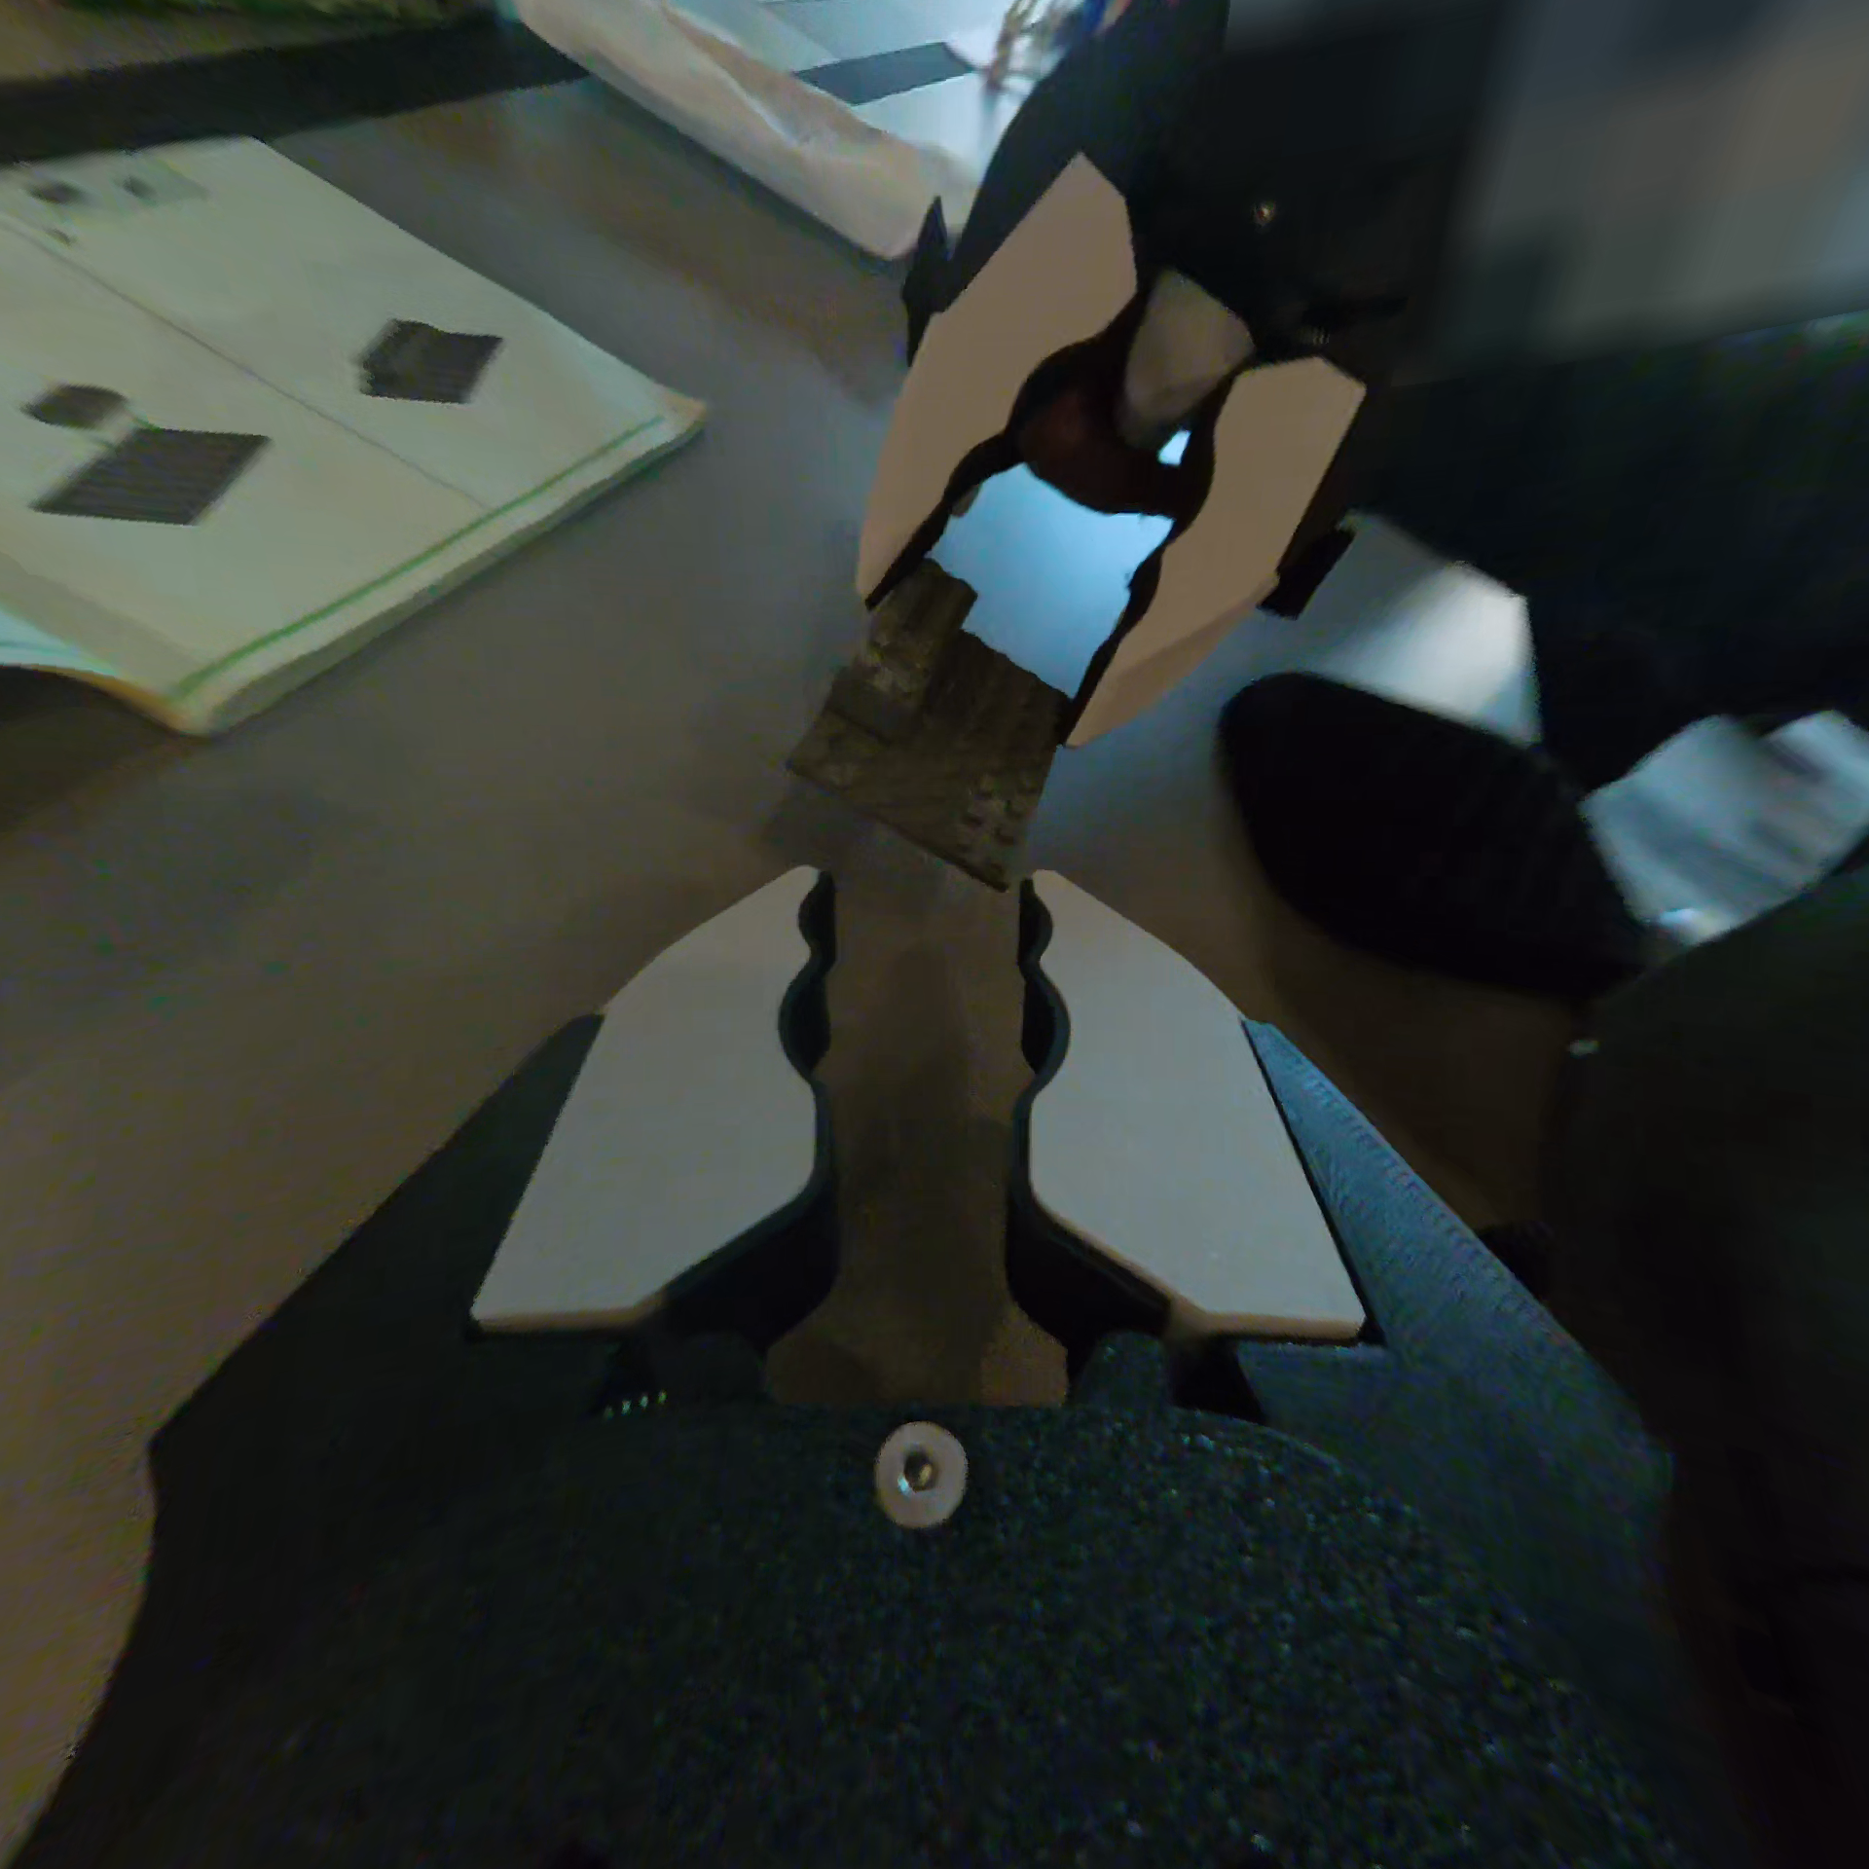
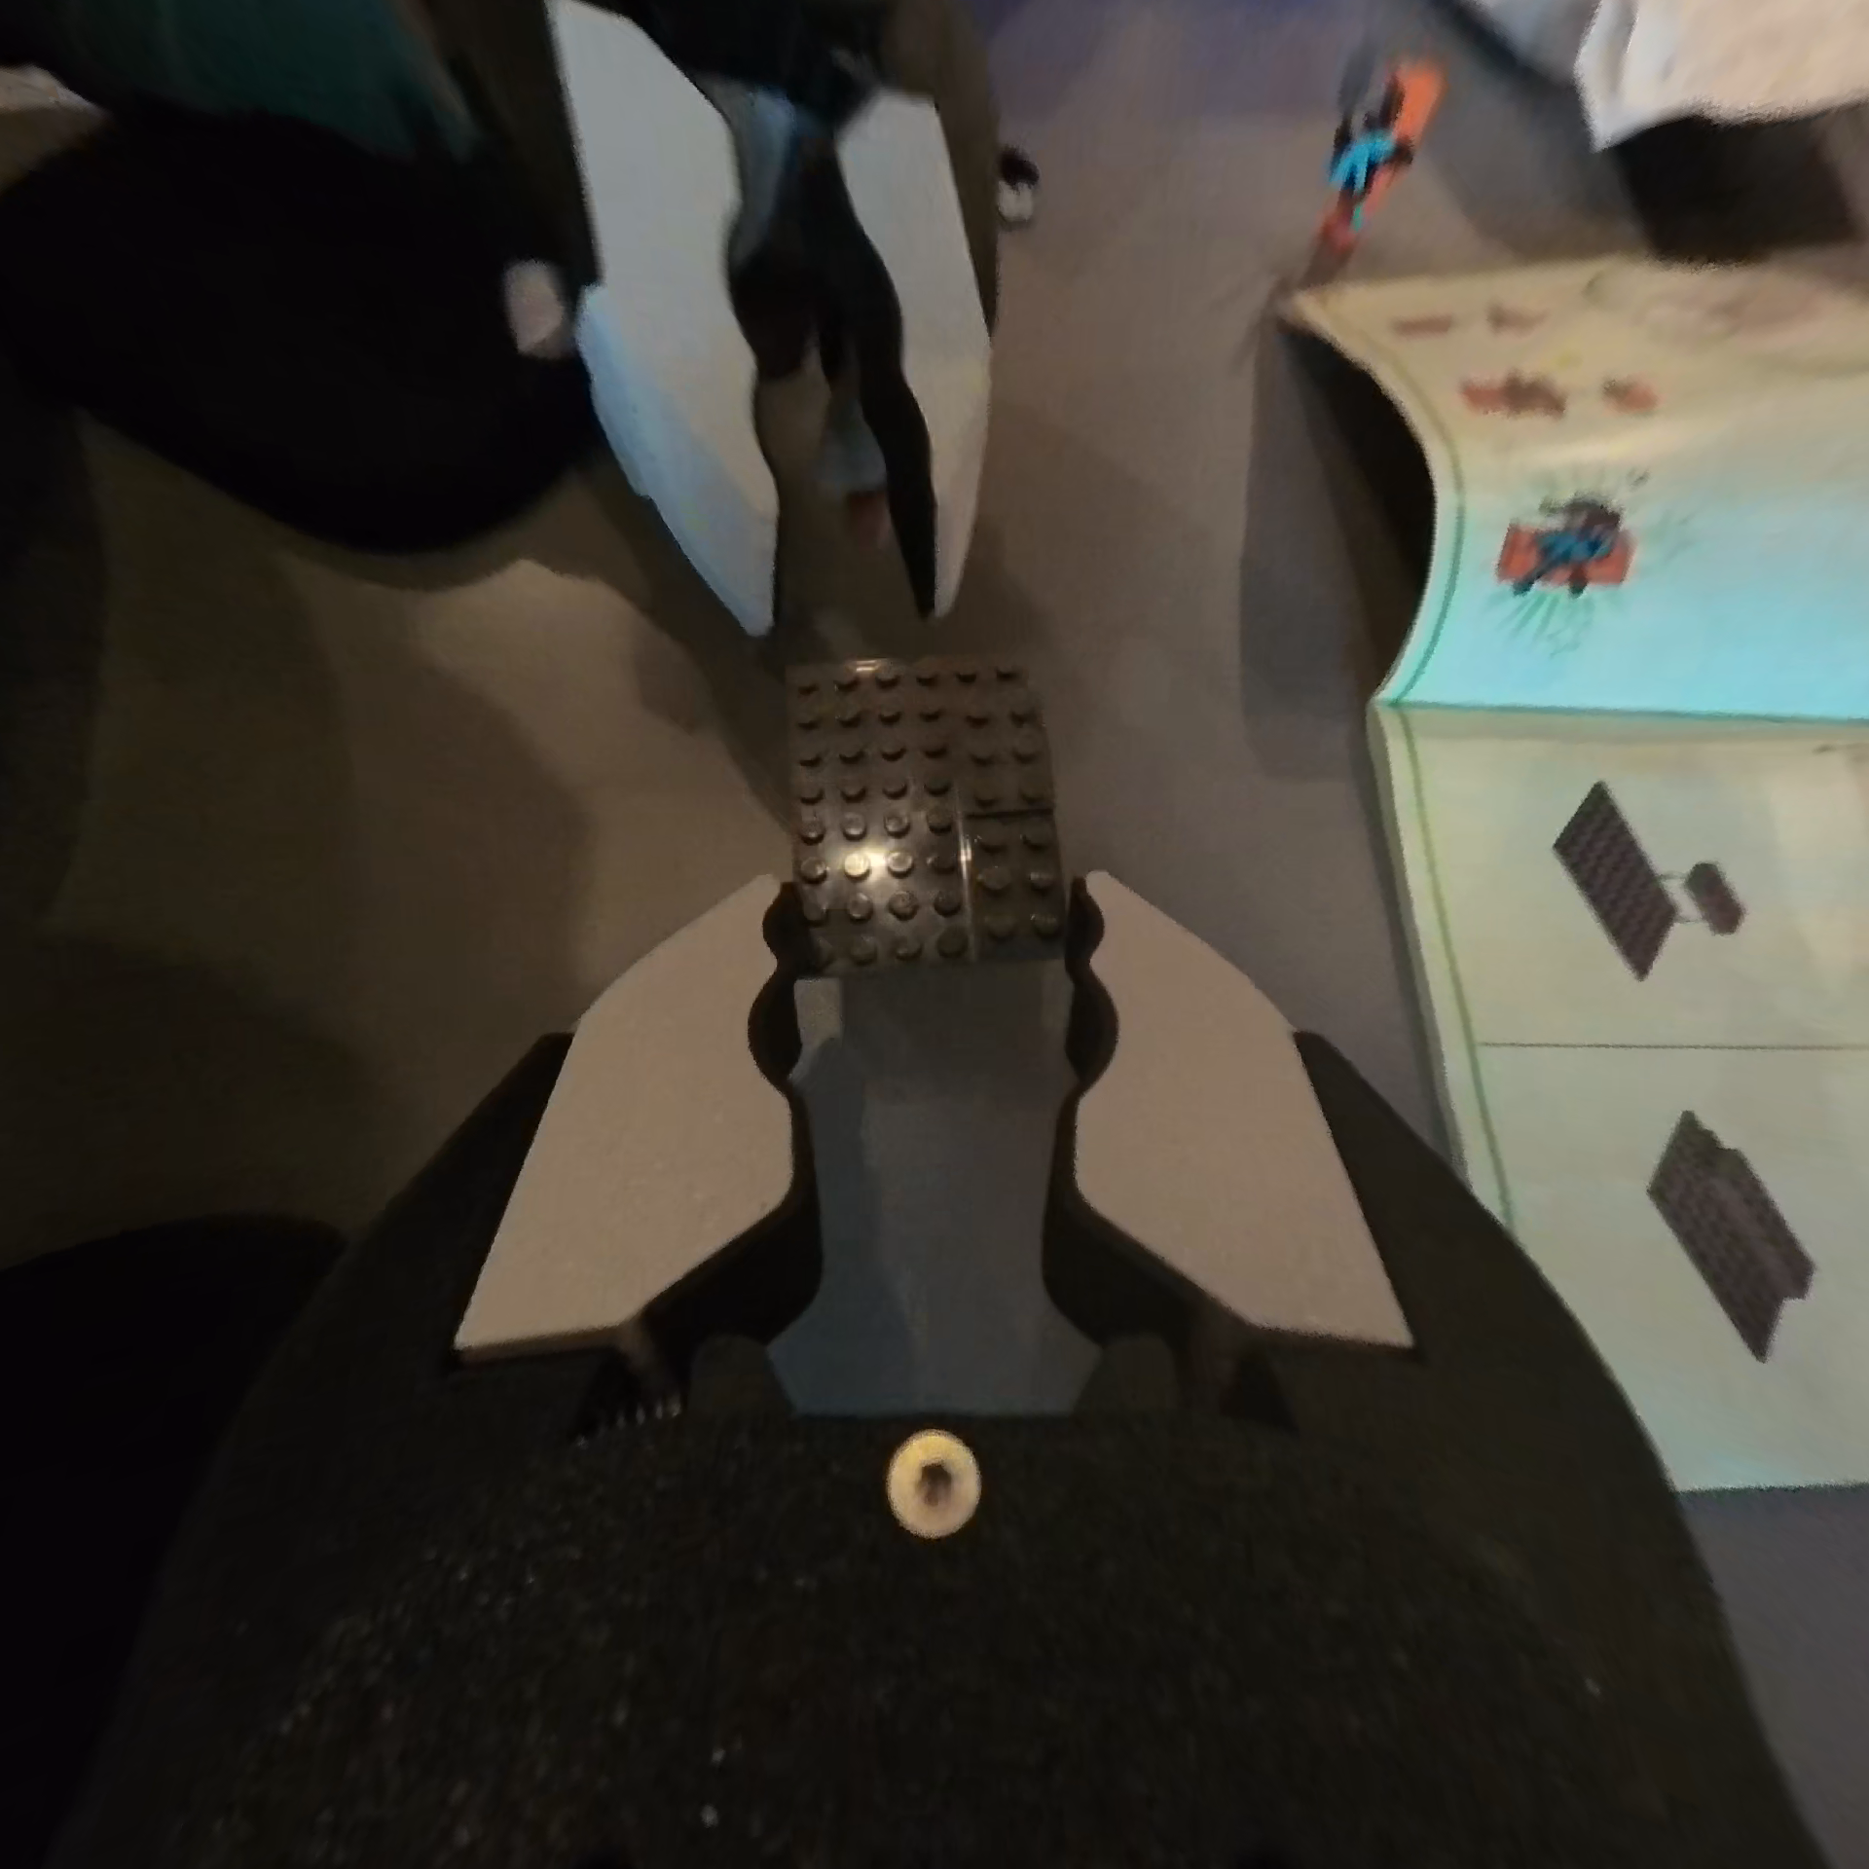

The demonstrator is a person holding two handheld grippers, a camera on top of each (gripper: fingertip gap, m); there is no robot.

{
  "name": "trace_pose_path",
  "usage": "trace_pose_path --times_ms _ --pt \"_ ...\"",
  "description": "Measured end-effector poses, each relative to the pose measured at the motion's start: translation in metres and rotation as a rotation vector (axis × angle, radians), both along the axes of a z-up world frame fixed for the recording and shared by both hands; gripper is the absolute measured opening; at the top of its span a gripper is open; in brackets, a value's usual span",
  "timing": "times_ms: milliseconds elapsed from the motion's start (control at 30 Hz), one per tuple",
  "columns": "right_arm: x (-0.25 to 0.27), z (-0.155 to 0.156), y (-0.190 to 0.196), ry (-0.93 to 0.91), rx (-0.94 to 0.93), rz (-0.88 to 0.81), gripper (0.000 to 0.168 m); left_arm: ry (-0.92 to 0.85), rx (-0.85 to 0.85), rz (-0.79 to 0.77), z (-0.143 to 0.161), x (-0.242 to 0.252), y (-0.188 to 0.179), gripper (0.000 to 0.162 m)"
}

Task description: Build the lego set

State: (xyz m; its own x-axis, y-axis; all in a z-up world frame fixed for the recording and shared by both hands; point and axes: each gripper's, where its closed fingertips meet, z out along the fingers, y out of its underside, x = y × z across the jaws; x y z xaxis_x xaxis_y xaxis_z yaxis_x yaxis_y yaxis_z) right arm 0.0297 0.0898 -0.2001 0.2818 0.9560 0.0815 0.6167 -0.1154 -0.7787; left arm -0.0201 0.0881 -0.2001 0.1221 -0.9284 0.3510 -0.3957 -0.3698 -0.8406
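Each gripper has a black, grainy-textured body with one silver screw (image 1: 920,1473) set centrally. Two flat white fingers (image 1: 668,1143) taper forward; their inner edges carry black, wavy-profiled pads (image 2: 1087,996).

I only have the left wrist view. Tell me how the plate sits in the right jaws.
Observer: Studs up. The plate's near end sits between the right gripper's jaws.
Operator: Check whether it's one piece.
Observer: It doesn't look so. A seam shows at its near right corner.
Operator: Place my left tips for me.
Observer: The left gripper hangs just beyond the plate's far edge, with a gap showing between them.
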Motion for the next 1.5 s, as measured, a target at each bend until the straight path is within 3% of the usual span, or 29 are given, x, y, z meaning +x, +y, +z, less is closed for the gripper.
trace_pose_path --times_ms 300,467,1167,1200,1333,1500 --pt "-0.01 0.03 -0.025 0.015 0.1 0.026 0.05 -0.119 -0.215 -0.04 0.029 0.015 -0.023 0.034" --pt "-0.014 0.036 -0.033 0.014 0.118 0.03 0.05 -0.119 -0.292 -0.024 0.029 0.011 -0.03 0.024" --pt "-0.021 0.025 -0.033 0.002 0.116 0.018 0.05 -0.222 -0.566 0.031 0.029 0.003 -0.035 0.008" --pt "-0.02 0.027 -0.031 0.01 0.127 0.01 0.024 -0.22 -0.557 0.035 0.028 0.003 -0.034 0.005" --pt "-0.019 0.024 -0.03 -0.027 0.135 0.0 0.036 -0.232 -0.565 0.02 0.028 0.002 -0.036 0.005" --pt "-0.017 0.018 -0.03 -0.023 0.081 -0.025 0.035 -0.221 -0.631 0.038 0.023 0.002 -0.036 0.005"
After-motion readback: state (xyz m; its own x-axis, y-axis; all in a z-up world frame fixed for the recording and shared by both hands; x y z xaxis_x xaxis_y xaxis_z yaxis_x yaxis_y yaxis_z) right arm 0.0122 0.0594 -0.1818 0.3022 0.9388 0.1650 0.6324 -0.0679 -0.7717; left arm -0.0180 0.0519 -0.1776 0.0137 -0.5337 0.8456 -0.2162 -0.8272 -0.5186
